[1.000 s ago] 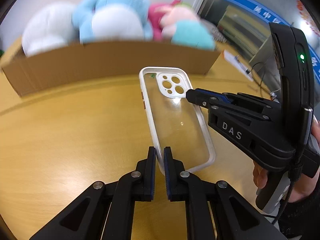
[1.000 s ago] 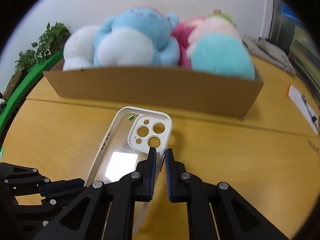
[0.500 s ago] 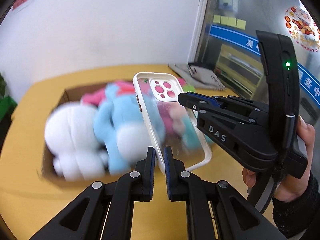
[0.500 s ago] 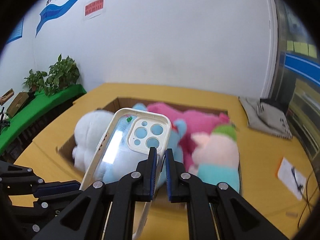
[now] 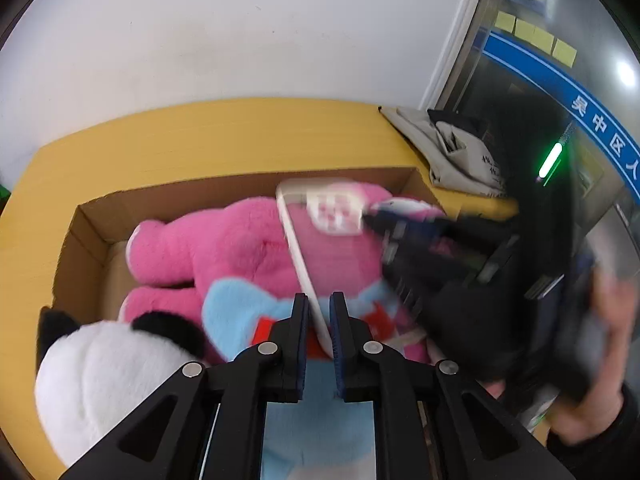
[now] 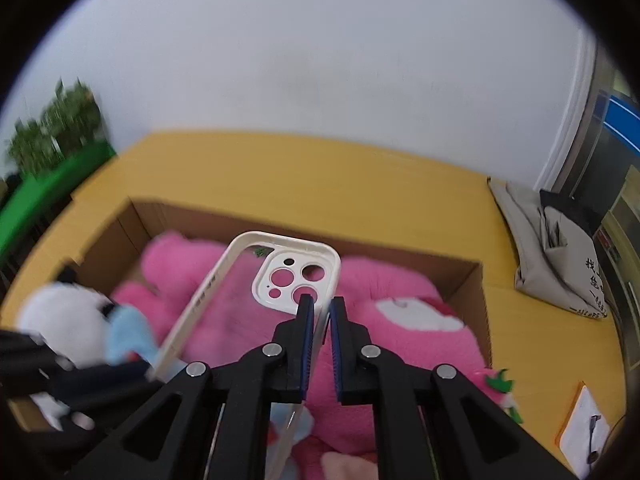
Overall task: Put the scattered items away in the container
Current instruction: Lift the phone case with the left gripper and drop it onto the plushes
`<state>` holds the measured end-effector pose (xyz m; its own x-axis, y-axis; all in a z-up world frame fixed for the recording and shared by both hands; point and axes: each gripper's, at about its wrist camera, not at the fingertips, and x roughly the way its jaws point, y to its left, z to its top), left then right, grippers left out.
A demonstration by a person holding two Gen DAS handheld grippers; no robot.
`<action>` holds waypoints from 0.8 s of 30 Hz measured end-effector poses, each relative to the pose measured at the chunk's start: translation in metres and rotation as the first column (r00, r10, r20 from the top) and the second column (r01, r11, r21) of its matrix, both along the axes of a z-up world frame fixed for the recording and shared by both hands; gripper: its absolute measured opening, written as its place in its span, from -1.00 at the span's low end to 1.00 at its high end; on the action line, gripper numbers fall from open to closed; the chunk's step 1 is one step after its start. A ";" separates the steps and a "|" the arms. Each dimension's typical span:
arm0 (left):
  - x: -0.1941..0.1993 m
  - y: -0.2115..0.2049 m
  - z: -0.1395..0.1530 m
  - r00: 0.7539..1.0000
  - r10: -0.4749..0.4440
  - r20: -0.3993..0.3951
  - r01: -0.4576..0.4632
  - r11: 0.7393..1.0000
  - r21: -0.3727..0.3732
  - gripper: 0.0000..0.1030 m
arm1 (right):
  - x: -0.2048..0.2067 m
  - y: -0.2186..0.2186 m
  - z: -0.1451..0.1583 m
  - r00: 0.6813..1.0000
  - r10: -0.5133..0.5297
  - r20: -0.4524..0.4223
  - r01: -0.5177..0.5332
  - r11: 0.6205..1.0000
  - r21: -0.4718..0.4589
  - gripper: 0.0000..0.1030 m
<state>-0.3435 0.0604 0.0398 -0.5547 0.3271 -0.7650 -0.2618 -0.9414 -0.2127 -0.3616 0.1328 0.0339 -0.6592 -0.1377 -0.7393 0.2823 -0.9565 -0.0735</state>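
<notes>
The yellow wooden surface (image 6: 360,168) fills the middle of both views, with a white wall behind it. On it sits the open brown cardboard box (image 6: 478,280), packed with soft toys: a big pink plush bear (image 5: 224,248) takes up most of it, a blue plush toy (image 5: 240,304) lies at about 6 o'clock from the bear in the left wrist view, and a white plush panda with black ears (image 5: 100,368) is down at 8 o'clock. Over at 2 o'clock from the box there's a beige canvas bag with black print (image 5: 456,152) lying on the surface.

The clear phone case with a white rim and white camera cutout (image 6: 292,276) is up in the air right above the box, over the pink bear, nothing under it but plush. The right gripper (image 6: 322,312) has its fingers pinching the case's long edge just beside the camera cutout. The left gripper (image 5: 318,320) is at the case's bottom end, its fingers opening with the white rim sitting between them; looks like the right-hand pad touches the rim and the left one has a gap.

In the left wrist view the right gripper is a dark blur at 3 o'clock, with a person's hand (image 5: 608,312) on it.
</notes>
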 end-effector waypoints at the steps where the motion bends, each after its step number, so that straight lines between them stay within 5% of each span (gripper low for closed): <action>1: 0.003 0.000 0.000 1.000 -0.004 0.001 0.004 1.000 0.006 -0.72 | 0.001 0.001 -0.009 1.000 -0.002 0.020 0.002 1.000 0.001 -0.85; 4: 0.012 -0.001 0.004 1.000 0.004 0.000 -0.004 1.000 0.000 -0.51 | 0.014 0.006 -0.011 1.000 -0.011 -0.012 0.011 1.000 0.008 -0.68; 5: 0.015 -0.003 0.007 1.000 0.017 -0.004 -0.017 1.000 -0.001 -0.25 | 0.020 0.009 -0.007 1.000 -0.017 -0.021 0.017 1.000 0.008 -0.54; 7: 0.032 -0.010 0.015 0.998 0.060 -0.027 -0.060 0.998 0.005 0.20 | 0.039 0.021 0.009 0.998 -0.032 -0.058 0.031 0.999 -0.020 0.33; 9: 0.053 -0.014 0.022 0.992 0.100 -0.074 -0.103 0.994 -0.037 0.49 | 0.067 0.037 0.029 0.990 -0.079 -0.115 0.074 0.996 -0.047 0.56; 17: 0.194 -0.025 0.022 0.962 0.146 -0.229 -0.185 0.970 -0.159 0.93 | 0.211 0.076 0.047 0.980 -0.098 -0.173 0.071 0.985 -0.157 0.59; 24: 0.252 -0.036 0.020 0.949 0.207 -0.237 -0.235 0.967 -0.097 0.99 | 0.261 0.076 0.037 0.981 -0.130 -0.147 0.110 0.984 -0.141 0.59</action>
<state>-0.0914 0.0245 0.0595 -0.7634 0.0885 -0.6399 -0.0716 -0.9961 -0.0524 -0.1001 0.2089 0.0705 -0.7818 -0.1400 -0.6076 0.1599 -0.9869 0.0216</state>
